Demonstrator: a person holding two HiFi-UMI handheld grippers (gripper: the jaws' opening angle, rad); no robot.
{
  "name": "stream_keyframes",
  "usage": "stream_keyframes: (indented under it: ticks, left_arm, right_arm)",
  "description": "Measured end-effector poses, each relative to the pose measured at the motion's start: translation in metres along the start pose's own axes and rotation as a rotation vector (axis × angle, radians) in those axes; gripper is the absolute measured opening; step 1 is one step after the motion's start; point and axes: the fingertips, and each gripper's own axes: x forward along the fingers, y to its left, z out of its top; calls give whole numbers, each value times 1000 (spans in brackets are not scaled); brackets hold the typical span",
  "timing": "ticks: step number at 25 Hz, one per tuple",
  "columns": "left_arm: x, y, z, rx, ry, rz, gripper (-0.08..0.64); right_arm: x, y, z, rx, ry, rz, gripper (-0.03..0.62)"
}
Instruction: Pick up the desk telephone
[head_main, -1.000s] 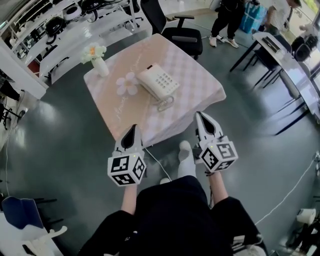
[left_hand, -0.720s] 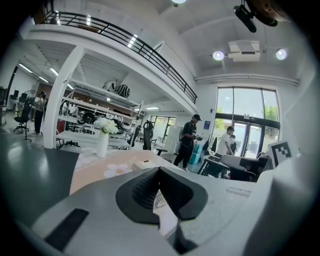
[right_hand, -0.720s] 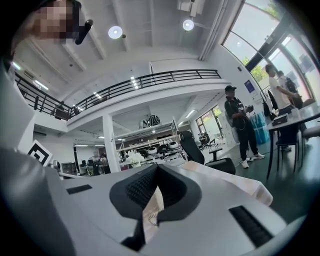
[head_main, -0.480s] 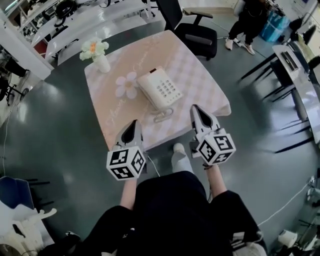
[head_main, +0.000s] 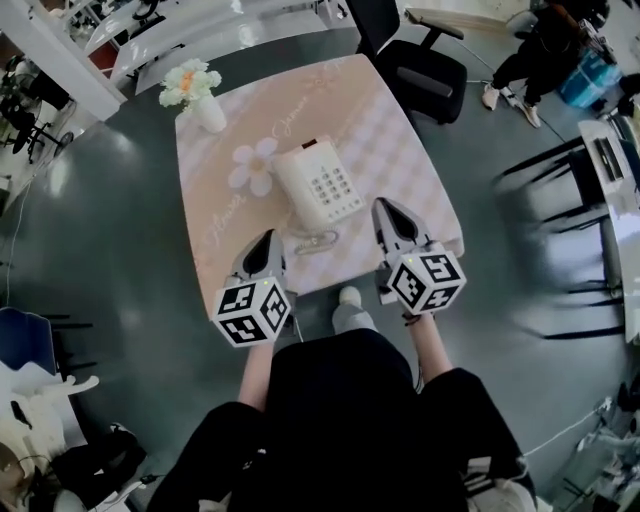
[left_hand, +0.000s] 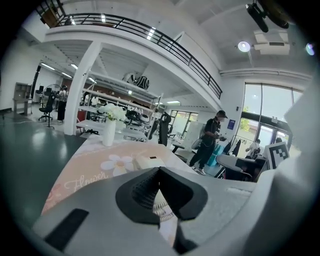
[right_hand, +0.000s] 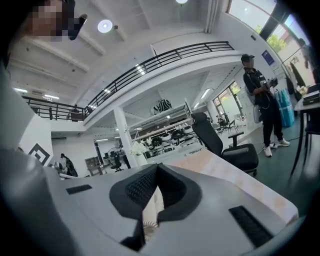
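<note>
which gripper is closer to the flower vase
Left. The left gripper hangs on the vase's side of the telephone; the right gripper is on the telephone's far side.

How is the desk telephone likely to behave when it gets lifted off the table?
The telephone looks like a rigid plastic shell, so probably stiff and light. Its handset seems to lie loose on top, so it may slip off if tilted. The coiled cord at its near edge is floppy and would likely dangle.
</note>
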Motion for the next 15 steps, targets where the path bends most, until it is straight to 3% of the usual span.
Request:
stream_keyframes:
  ticks: [10,15]
  left_arm:
    - [41,5,-10,-91,17,106,0]
    - [63,11,-16,-144,42,109,0]
  right_arm:
    - [50,-31,-12,-27,106,119,-7]
    - [74,-47,-23,9,158,151,-6]
